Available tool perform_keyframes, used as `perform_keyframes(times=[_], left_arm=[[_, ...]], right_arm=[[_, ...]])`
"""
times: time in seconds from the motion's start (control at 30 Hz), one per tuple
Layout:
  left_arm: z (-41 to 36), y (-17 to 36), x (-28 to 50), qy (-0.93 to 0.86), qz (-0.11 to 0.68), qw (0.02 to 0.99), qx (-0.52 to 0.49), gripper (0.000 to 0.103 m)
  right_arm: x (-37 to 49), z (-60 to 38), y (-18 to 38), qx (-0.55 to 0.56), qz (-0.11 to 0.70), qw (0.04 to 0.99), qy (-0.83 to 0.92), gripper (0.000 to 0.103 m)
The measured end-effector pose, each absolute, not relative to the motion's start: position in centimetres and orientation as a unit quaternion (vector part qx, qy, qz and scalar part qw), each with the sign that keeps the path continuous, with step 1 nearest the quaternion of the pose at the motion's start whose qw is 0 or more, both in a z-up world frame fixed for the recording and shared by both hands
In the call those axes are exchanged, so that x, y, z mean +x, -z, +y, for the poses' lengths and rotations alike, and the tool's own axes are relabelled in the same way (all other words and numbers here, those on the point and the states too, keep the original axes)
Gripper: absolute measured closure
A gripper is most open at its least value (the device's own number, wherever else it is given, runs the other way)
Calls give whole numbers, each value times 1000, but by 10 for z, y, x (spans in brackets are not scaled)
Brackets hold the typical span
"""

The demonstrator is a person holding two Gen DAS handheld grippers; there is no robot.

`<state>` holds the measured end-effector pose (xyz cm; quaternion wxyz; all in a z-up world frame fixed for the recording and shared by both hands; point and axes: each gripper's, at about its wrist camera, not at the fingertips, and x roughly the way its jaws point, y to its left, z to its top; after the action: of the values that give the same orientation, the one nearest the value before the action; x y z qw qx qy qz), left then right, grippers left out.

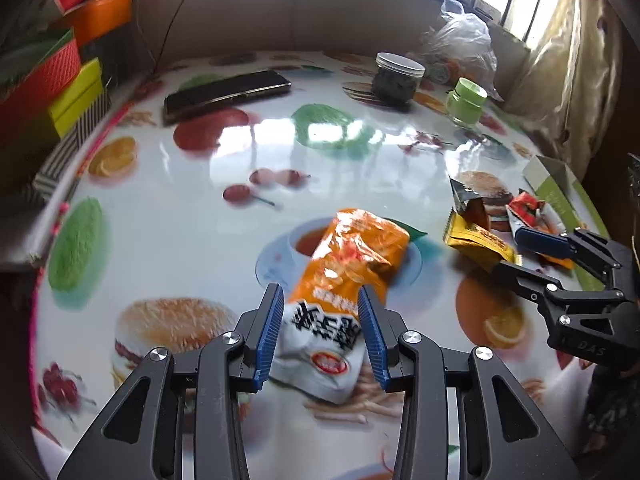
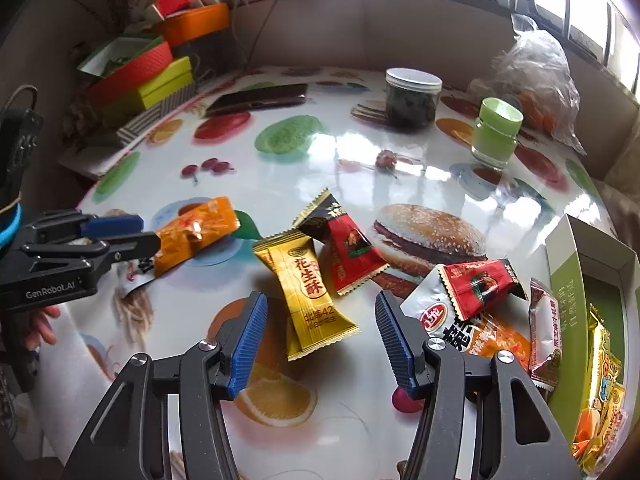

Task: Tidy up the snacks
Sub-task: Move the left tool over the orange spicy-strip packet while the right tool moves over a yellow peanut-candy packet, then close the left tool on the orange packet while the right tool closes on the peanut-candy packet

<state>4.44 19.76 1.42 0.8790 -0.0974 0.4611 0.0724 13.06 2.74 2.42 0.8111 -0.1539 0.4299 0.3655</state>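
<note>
The orange packet (image 1: 348,268) sits between my left gripper's (image 1: 320,336) blue pads, held by its white end; its long axis runs straight out along the fingers, the orange end pointing away and a little right. From my other camera it looks lifted slightly off the table (image 1: 200,216). The green box (image 2: 568,280), already holding a few snacks, lies far to my right, beyond the loose pile, so I judge this packet must travel rightward across my other hand. My right gripper (image 2: 320,336) is nearer that box; its jaws stand wide and empty, just above the yellow candy (image 2: 308,292) (its long axis roughly along the fingers, tipped left at the far end), which lies between the pads.
</note>
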Motion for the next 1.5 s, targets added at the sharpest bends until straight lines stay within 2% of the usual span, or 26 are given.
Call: perform_keyframes(times=[0.13, 0.17, 0.23, 0.93, 0.97, 1.03, 1.5], left_arm=[[197, -9, 55, -55, 473, 875, -89, 61], [197, -7, 57, -50, 476, 873, -90, 49], [195, -6, 59, -49, 478, 873, -86, 37], [187, -2, 66, -92, 477, 872, -60, 39], [187, -2, 65, -93, 476, 873, -60, 41], [186, -3, 64, -93, 473, 874, -61, 52], [190, -5, 60, -94, 466, 876, -81, 60]], right_arm=[[133, 32, -20, -162, 434, 810, -360, 47], [134, 34, -18, -165, 437, 809, -357, 47], [136, 35, -15, -167, 439, 809, -354, 47], [137, 40, -12, -167, 437, 817, -337, 44], [137, 39, -12, -165, 437, 818, -336, 45], [136, 39, -13, -164, 436, 819, -334, 48], [132, 36, -14, -154, 436, 822, -332, 68]])
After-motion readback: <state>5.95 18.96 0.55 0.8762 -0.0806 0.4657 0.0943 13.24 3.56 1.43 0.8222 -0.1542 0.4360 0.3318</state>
